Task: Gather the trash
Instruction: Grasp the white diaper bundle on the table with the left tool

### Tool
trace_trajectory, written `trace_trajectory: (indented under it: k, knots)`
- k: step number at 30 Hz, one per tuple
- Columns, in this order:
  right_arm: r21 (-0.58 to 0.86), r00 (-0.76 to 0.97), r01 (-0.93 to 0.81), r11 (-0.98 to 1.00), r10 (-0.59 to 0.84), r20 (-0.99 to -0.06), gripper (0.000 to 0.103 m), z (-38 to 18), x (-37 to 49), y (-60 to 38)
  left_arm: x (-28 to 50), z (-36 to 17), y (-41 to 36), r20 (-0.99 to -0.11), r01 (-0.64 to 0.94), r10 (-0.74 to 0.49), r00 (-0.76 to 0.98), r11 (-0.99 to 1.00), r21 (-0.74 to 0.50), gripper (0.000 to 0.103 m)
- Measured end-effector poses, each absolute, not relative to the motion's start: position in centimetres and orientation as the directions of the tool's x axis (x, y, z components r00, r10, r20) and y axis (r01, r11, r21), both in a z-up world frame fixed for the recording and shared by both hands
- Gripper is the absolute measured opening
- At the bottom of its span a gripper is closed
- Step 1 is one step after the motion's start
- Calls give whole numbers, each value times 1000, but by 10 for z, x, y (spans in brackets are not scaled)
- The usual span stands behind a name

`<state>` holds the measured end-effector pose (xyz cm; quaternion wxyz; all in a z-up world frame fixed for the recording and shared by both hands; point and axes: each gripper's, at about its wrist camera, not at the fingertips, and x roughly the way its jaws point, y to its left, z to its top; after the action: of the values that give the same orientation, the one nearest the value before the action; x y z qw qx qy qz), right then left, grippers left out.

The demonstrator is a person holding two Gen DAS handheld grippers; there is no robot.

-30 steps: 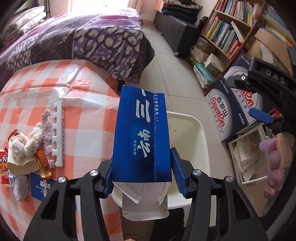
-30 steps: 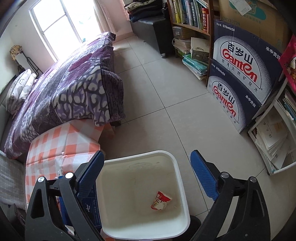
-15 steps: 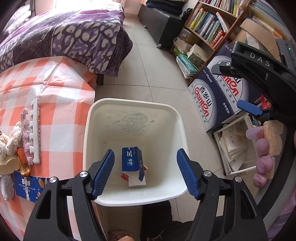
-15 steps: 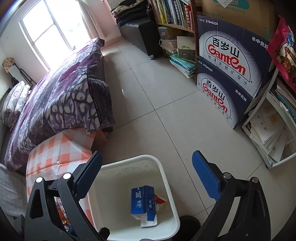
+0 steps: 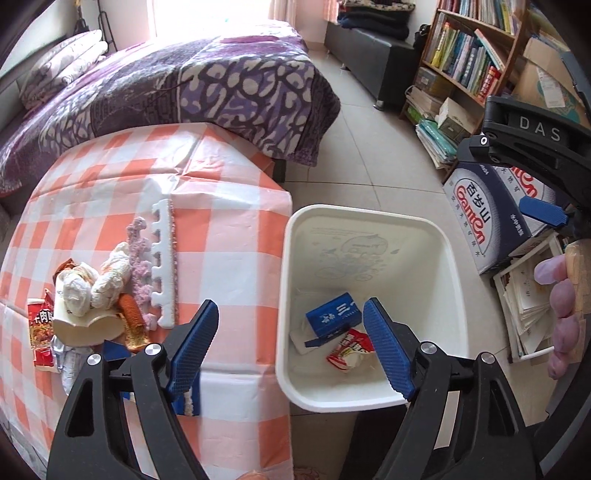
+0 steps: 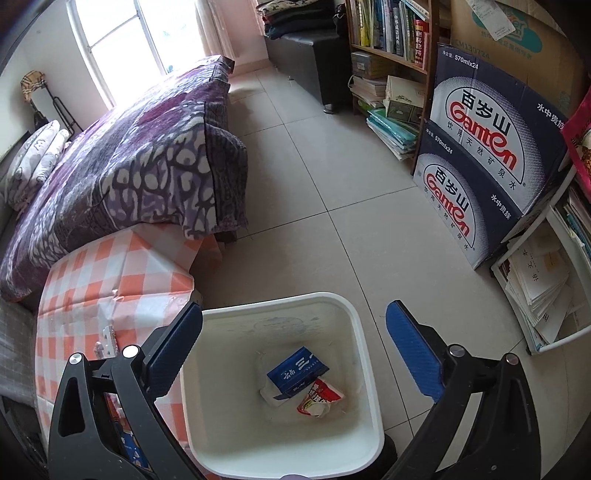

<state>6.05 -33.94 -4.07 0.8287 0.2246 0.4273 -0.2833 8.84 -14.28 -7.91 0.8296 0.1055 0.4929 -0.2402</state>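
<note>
Both the left hand-held gripper (image 5: pixel 290 341), jaws opening, and the right hand-held gripper (image 6: pixel 293 345) gape empty above the white bin (image 5: pixel 454 258), beside the cluttered tabletop (image 5: pixel 229 236).

Bright daylight from window (image 6: pixel 122 48), glare there; sharp w/ fisheye edges.

Both grippers are black plastic frames with silver screws and ribbed blue pads: the left gripper (image 5: pixel 290 345), and the right gripper (image 6: pixel 293 347), lettered "DAS" at upper right of the left view.

Sunlit window (image 6: pixel 122 44), purple-quilted bed (image 6: pixel 122 166), bookshelf (image 6: pixel 391 33), tiled floor (image 6: pixel 332 192).
</note>
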Motion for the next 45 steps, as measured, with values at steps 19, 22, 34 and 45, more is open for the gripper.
trace_trajectory:
  k: [19,22,34,45]
  knots:
    - [133,471,548,826,-174,-865,96,-57,112,-270,173,-84,-16,-875,238,-152,460,970,-43,78]
    - [126,466,527,841,-162,-870,96,-61,119,-259,185,-91,-9,-890,229,-185,417,969,-94,73]
    - [136,442,450,883,-88,-893,96,-76,147,-212,207,-120,45,-929,99,-222,296,975,-201,28]
    - [90,394,417,905,-91,-915,96,-95,162,-186,215,-133,48,-946,90,-135,295,989,-114,31]
